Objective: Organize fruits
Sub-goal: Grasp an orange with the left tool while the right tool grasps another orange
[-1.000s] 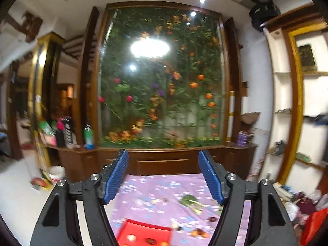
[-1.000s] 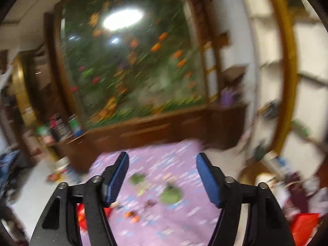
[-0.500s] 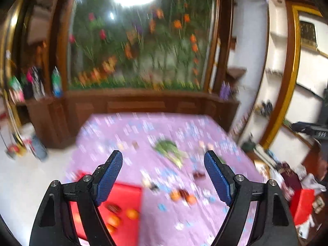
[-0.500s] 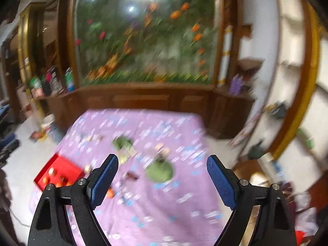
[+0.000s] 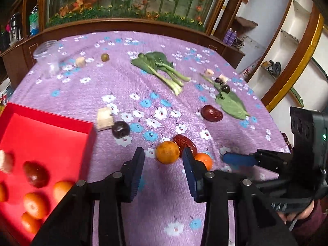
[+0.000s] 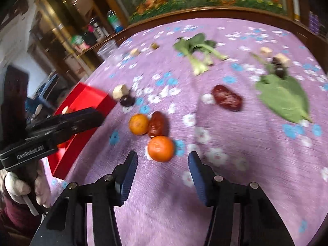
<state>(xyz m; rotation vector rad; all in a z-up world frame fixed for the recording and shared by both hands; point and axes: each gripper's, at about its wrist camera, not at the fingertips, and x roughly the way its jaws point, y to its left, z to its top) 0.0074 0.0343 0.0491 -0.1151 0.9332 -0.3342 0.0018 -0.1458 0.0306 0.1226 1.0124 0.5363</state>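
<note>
Low in the left wrist view, the left gripper (image 5: 163, 160) is seen with its jaws apart and nothing between them, poised just short of a small orange (image 5: 167, 152) lying on the purple flowered cloth (image 5: 86, 94). A red date (image 5: 184, 142) touches that orange on its right, and a second orange (image 5: 203, 160) is partly hidden behind the right blue pad. At the lower left of that frame a red tray (image 5: 41, 131) is found, holding several oranges and a dark red fruit. A dark plum (image 5: 120, 129) and a pale cube (image 5: 104, 119) lie just beside the tray's corner.

In the right wrist view, the right gripper (image 6: 162, 166) is likewise spread wide and empty, with the second orange (image 6: 161, 148) lying just ahead of the gap between its pads. Another red date (image 6: 226, 100) is placed toward centre right, a green leaf (image 6: 285, 96) at right, and leafy greens (image 6: 196, 49) at upper centre.
</note>
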